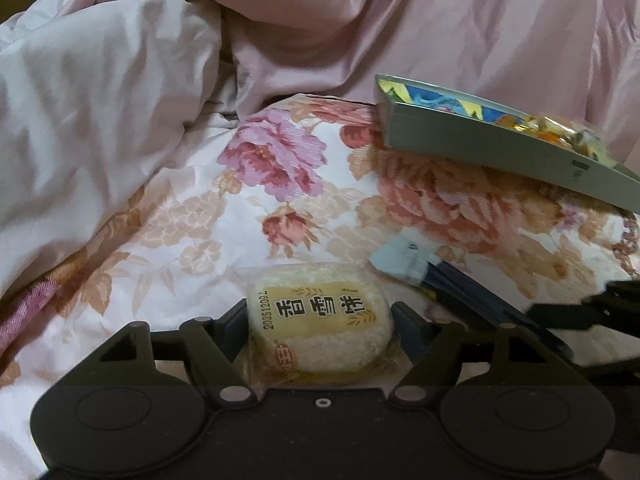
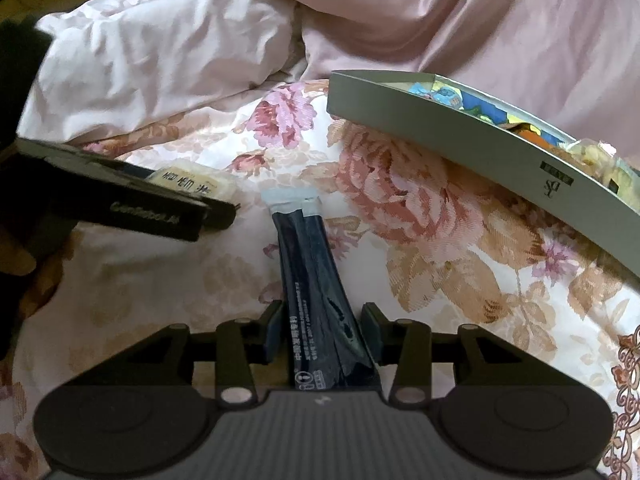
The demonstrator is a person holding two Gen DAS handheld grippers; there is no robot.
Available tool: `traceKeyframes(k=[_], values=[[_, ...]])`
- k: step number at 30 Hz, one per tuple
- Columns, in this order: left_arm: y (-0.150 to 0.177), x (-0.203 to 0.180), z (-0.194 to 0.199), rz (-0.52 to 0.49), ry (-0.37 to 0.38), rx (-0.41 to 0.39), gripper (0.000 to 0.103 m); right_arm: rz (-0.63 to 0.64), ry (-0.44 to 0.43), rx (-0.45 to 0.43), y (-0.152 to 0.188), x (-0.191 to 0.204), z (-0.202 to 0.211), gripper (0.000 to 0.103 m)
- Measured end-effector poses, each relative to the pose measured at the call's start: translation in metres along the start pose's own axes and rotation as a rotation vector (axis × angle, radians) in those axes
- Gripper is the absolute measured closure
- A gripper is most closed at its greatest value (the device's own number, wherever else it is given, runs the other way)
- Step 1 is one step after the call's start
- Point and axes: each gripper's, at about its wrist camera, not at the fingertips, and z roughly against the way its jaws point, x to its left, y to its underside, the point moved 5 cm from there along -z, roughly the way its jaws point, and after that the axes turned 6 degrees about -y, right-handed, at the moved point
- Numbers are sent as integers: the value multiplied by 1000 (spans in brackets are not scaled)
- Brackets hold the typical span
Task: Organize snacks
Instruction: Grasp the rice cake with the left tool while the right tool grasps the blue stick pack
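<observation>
Two grippers each held a snack above the floral bedsheet [image 1: 192, 216]: the left gripper [image 1: 319, 326] clamped a wrapped rice cracker [image 1: 318, 324], the right gripper [image 2: 322, 334] pinched a dark stick packet [image 2: 316, 280]. A grey box [image 2: 440, 136] with snacks lay nearby, right.

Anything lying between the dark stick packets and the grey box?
Nothing: only bare floral bedspread lies between the dark stick packets and the grey box, clearest in the right wrist view.
</observation>
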Motion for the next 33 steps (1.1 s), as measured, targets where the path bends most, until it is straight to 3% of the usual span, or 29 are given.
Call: traceKeyframes(k=[7, 13, 19, 21, 26, 33], values=[[11, -7, 14, 14, 46, 40, 25, -39, -18, 8, -2, -7, -2, 49], [13, -12, 12, -36, 36, 50, 21, -36, -15, 16, -1, -6, -1, 45], [14, -15, 10, -64, 19, 50, 23, -58, -23, 23, -2, -11, -3, 37], [14, -15, 11, -65, 12, 47, 26, -57, -28, 22, -1, -10, -3, 39], [15, -15, 11, -70, 10, 32, 29, -35, -52, 17, -2, -4, -2, 58], [15, -17, 13, -79, 13, 12, 29, -100, -84, 5, -1, -10, -2, 64]])
